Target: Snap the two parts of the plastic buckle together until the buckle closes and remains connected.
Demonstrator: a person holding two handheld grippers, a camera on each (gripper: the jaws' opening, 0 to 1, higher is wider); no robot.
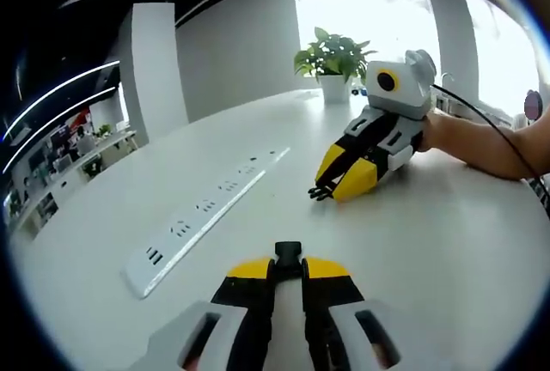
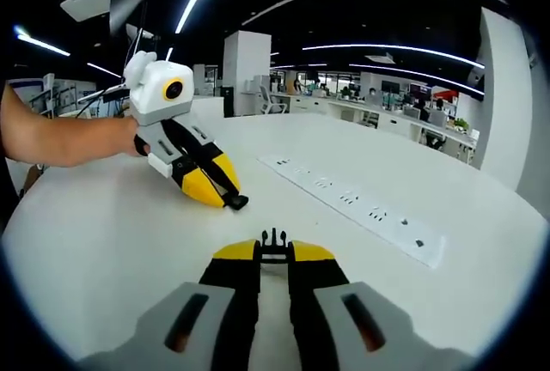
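The buckle is in two pieces, one in each gripper. The socket half (image 1: 288,252) is pinched at the tip of the left gripper (image 1: 288,270), its open end facing outward, and the pronged half (image 2: 273,239) sits the same way in the tip of the right gripper (image 2: 273,261), prongs forward. Both pairs of jaws are clenched on their pieces, each gripping the rear part so the mating ends stay free. The two halves are well apart and face each other across the white table (image 1: 412,242), on the side of the power strip (image 1: 206,216) away from the room's dark interior; that strip lies flat on the table and makes a handy reference, with both grippers just beside it, low over the tabletop. Facing tip to tip like this seems meant to line up prongs and socket before closing the gap, so the joining has not begun. A potted plant (image 1: 333,57) stands beyond the far end of the strip, by the bright window.
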